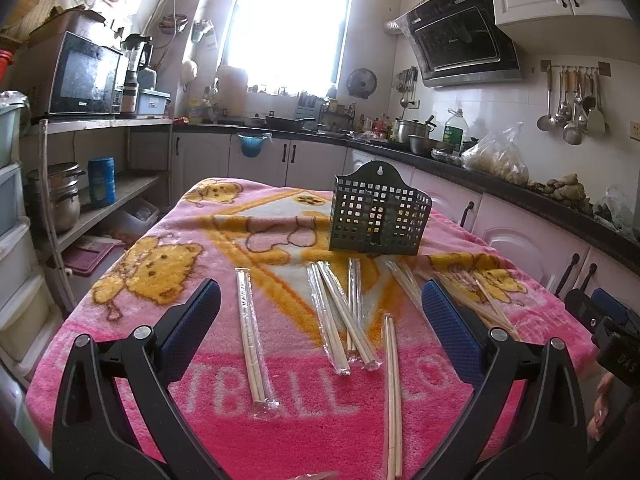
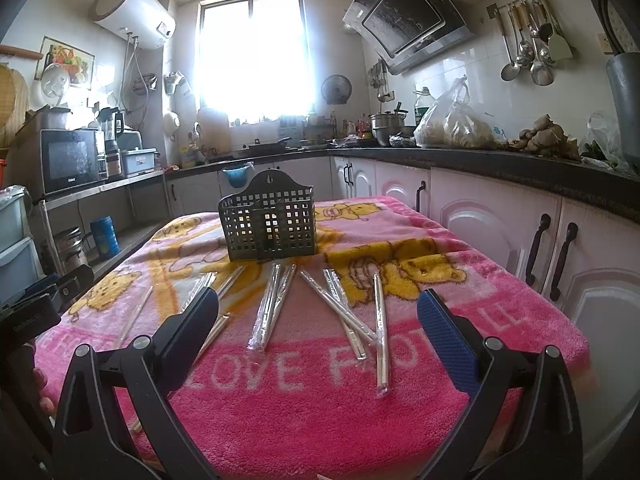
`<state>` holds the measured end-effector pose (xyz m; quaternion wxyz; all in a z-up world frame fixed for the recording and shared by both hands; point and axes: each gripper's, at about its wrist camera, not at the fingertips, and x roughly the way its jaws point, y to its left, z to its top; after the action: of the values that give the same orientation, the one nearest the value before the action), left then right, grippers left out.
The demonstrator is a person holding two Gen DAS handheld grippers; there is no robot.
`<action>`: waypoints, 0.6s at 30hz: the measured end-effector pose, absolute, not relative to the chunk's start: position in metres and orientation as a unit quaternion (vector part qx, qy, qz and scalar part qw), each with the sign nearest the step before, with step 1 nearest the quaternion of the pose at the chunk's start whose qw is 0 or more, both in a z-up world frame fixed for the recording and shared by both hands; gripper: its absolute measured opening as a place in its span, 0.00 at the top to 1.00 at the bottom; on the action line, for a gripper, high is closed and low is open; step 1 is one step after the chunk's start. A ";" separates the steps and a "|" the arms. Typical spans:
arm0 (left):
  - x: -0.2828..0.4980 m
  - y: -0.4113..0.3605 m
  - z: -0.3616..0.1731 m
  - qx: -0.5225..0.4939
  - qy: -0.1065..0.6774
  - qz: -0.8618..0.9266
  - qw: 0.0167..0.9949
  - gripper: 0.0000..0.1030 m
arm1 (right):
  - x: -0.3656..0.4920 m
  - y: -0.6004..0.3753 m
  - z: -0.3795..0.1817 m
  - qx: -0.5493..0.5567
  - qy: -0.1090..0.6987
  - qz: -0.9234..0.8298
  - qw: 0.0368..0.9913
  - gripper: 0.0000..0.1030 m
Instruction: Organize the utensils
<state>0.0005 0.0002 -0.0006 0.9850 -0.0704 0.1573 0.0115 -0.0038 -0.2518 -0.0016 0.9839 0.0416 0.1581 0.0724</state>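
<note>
left tool (image 1: pixel 320 312) spread wide, right tool (image 2: pixel 318 320) likewise

Wrapped chopsticks (image 2: pixel 272 308) lie scattered on the blanket (image 2: pixel 280 408) before the upright utensil holder (image 2: pixel 270 224).

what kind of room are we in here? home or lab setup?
Almost certainly a home kitchen. A range hood hangs over a black counter crowded with pots, ladles hang on a wall rail, and a microwave sits on a shelf. The worktable is covered by a pink blanket.

My gripper pads (image 1: pixel 452 332) blue, arms black. Blanket (image 1: pixel 304 420) pink, yellow bear print, white lettering. Basket (image 1: pixel 378 218) dark grid. Chopsticks (image 1: pixel 252 332) pale.
</note>
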 end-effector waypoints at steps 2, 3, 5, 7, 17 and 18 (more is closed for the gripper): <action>0.001 0.000 -0.001 -0.071 0.158 0.011 0.985 0.11 | -0.004 -0.252 -0.001 0.041 0.159 0.072 0.984 0.06; 0.001 0.000 -0.001 -0.070 0.158 0.011 0.985 0.11 | -0.004 -0.252 -0.001 0.042 0.158 0.072 0.984 0.06; 0.000 0.000 -0.001 -0.071 0.157 0.011 0.985 0.11 | -0.004 -0.251 -0.001 0.042 0.158 0.071 0.984 0.06; 0.001 0.000 -0.001 -0.071 0.157 0.010 0.985 0.11 | -0.003 -0.251 -0.001 0.041 0.159 0.072 0.984 0.06; 0.002 -0.004 0.003 -0.071 0.157 0.010 0.985 0.11 | -0.004 -0.251 -0.001 0.041 0.159 0.073 0.984 0.06; 0.001 -0.004 0.003 -0.071 0.157 0.010 0.985 0.11 | -0.003 -0.251 -0.001 0.041 0.159 0.073 0.984 0.06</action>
<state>0.0013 -0.0036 0.0028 0.9850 -0.0707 0.1570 0.0101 -0.0033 -0.2506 -0.0011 0.9837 0.0408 0.1591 0.0727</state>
